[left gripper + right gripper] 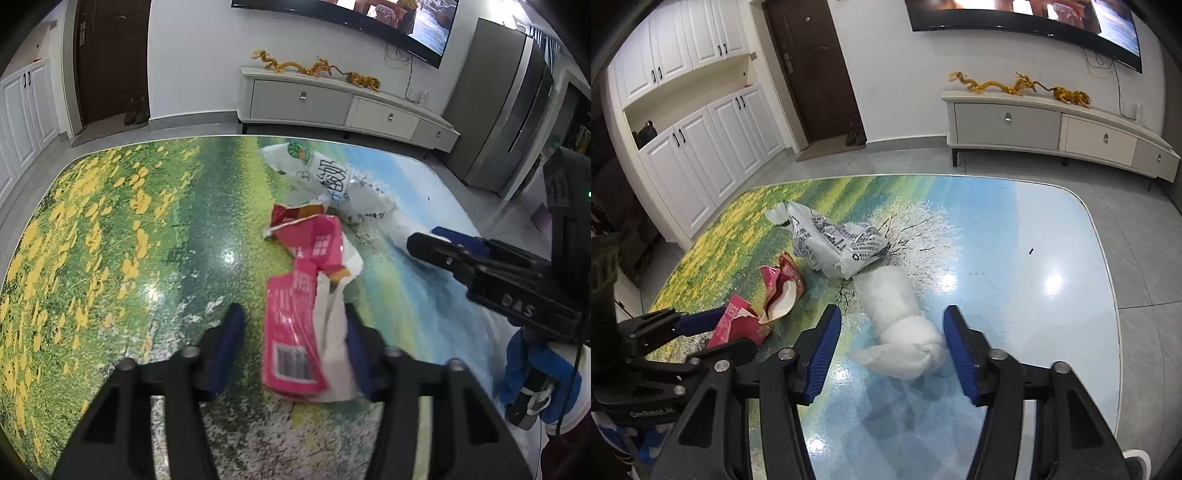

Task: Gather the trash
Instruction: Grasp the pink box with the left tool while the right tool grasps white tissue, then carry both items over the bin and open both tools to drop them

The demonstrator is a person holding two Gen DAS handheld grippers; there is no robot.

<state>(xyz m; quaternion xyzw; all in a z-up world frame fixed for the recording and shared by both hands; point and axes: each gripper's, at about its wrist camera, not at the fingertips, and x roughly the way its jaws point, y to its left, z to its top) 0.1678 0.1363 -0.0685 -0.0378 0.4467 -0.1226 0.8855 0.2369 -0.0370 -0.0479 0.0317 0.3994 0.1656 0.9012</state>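
Left wrist view
Left tongs (293, 343): released, blue pads apart; the pink wrapper (295, 332) lies between them, near the right pad, contact hard to judge through blur.
Pink wrapper: torn, barcode end nearest the camera, flat on the table (110, 229).
Red wrapper (314, 240): crumpled, just beyond the pink one, touching it.
White printed bag (325, 173): farther back, near the table's far edge.
Right tongs (436, 243): reaching in from the right, held by a blue-gloved hand (535, 373).

Right wrist view
Right tongs (892, 347): released, pads either side of the white plastic wad (905, 332), not pressing it.
White plastic wad: on the table, one end under the white printed bag.
Left tongs: at lower left, straddling the pink wrapper.
TV cabinet (1052, 129): against the far wall.
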